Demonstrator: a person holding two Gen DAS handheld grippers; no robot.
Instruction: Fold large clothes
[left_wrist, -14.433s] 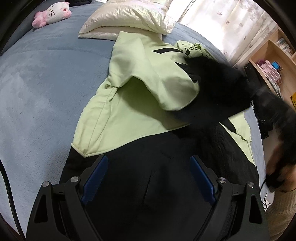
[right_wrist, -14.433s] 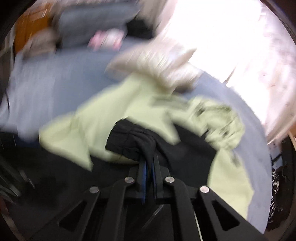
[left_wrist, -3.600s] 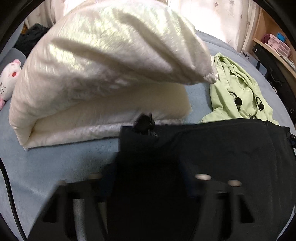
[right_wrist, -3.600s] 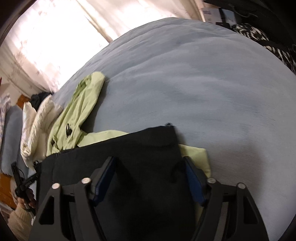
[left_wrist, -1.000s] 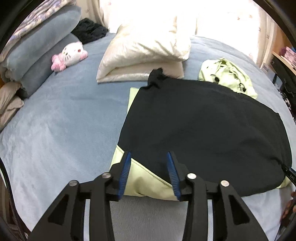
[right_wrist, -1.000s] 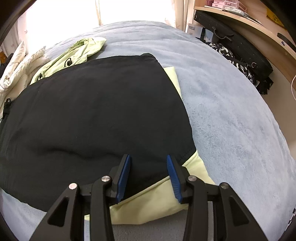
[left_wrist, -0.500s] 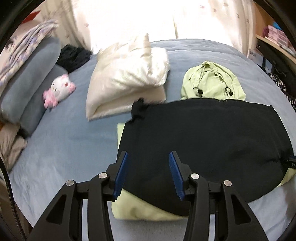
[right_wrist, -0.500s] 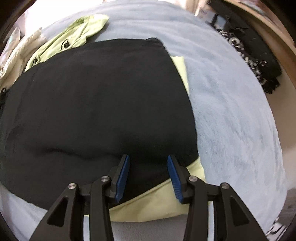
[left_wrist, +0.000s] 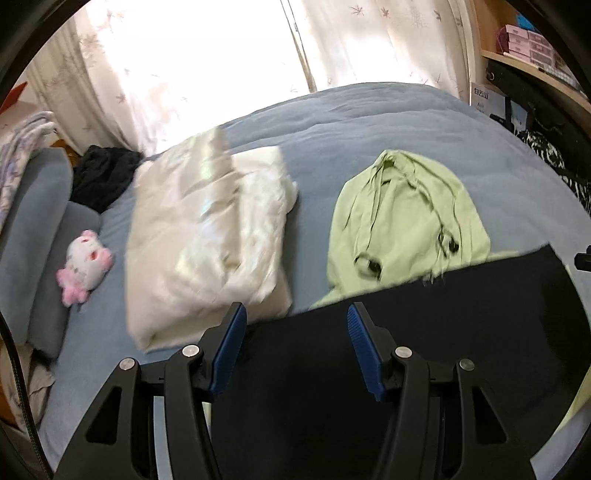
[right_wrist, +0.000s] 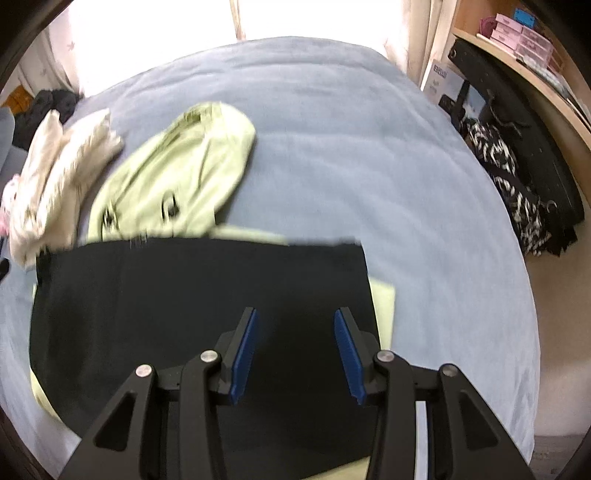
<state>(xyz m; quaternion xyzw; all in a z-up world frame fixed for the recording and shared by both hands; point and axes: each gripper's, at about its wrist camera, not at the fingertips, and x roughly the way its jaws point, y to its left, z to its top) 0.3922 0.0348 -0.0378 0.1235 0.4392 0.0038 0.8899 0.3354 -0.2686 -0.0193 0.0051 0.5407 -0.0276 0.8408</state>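
Note:
A large jacket lies folded on the blue bed (left_wrist: 369, 122), its black part (left_wrist: 461, 306) (right_wrist: 166, 295) on top and pale green edges showing beneath. Its green hood (left_wrist: 402, 218) (right_wrist: 177, 173) sticks out flat at the far side. My left gripper (left_wrist: 294, 317) hovers above the black fabric near its far left corner; its jaws are opening and nothing is between them. My right gripper (right_wrist: 294, 319) hangs above the right part of the black fabric, open and empty.
A cream pillow (left_wrist: 207, 236) lies left of the hood, with a pink and white plush toy (left_wrist: 83, 266) and folded grey bedding (left_wrist: 33, 229) further left. Curtains (left_wrist: 192, 62) hang behind the bed. Shelves (right_wrist: 524, 55) and dark bags (right_wrist: 517, 158) stand along the right side.
Both grippers have risen and drawn back from the jacket's near edge, so the views now look across the far edge and hood. The left jaws have widened.

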